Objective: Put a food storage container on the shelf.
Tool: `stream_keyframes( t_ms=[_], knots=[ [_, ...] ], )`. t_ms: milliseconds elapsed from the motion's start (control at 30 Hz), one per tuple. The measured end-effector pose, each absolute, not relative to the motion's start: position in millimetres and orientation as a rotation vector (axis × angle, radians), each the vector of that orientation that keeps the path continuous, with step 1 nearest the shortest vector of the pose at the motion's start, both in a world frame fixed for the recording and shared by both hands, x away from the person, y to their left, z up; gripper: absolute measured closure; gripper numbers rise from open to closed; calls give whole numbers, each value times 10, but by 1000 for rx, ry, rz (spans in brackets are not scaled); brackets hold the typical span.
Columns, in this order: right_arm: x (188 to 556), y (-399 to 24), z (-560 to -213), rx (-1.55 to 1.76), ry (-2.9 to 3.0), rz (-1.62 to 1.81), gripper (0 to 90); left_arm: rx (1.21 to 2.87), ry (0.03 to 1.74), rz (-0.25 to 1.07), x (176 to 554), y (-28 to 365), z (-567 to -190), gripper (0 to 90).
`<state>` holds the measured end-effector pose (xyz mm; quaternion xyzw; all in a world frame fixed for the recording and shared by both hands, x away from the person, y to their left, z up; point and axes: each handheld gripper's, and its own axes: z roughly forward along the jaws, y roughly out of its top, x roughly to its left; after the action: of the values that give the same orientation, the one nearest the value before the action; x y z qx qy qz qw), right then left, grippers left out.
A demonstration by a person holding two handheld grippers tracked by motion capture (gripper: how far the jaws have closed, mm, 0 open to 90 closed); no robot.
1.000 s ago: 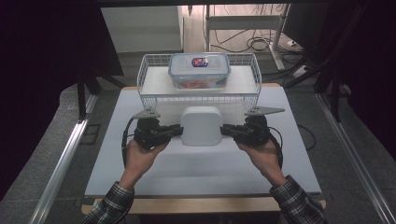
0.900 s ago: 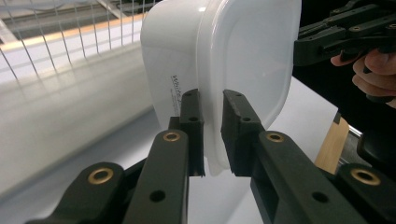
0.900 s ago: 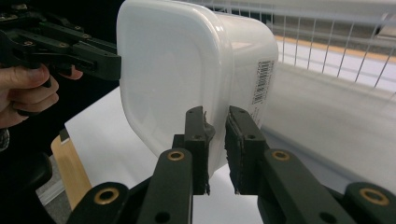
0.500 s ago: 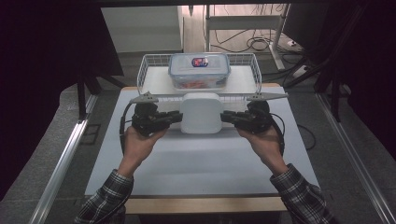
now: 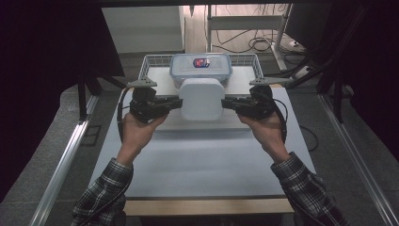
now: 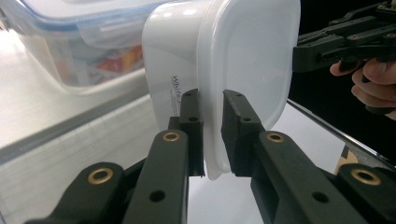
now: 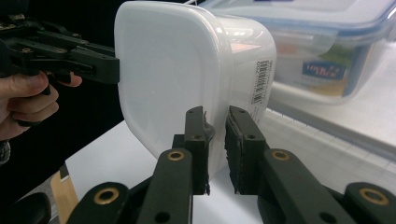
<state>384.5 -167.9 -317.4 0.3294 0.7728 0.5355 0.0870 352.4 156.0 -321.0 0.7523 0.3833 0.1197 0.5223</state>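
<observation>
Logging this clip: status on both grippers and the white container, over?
Left gripper and right gripper shut on white container's rim, opposite sides. Container off the table. Clear lidded box in wire basket directly behind.

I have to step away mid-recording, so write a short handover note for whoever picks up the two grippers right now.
Left gripper: shut on the rim of the white tub, at its left edge.
Right gripper: shut on the rim at the opposite edge.
White tub: held between both grippers, lid on, clear of the table, just in front of the wire tray.
Clear lidded container: sits in the wire tray, right behind the tub.
Done: tub gripped on both sides and off the table.
Left: probably setting it in the tray or on the clear container; keep both grips level, as only the thin rim is pinched.
</observation>
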Motion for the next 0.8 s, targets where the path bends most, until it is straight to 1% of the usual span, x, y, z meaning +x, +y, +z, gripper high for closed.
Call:
stream_keyframes(
  t_ms=[433,800],
  knots=[
    [4011,-1669,-2941,977,2269,1616,788,1797,915,328,3683,1542,-2904,794],
    [4211,-1626,-2606,975,2213,1622,782,1772,911,365,3856,1542,-2607,793]
  ],
)
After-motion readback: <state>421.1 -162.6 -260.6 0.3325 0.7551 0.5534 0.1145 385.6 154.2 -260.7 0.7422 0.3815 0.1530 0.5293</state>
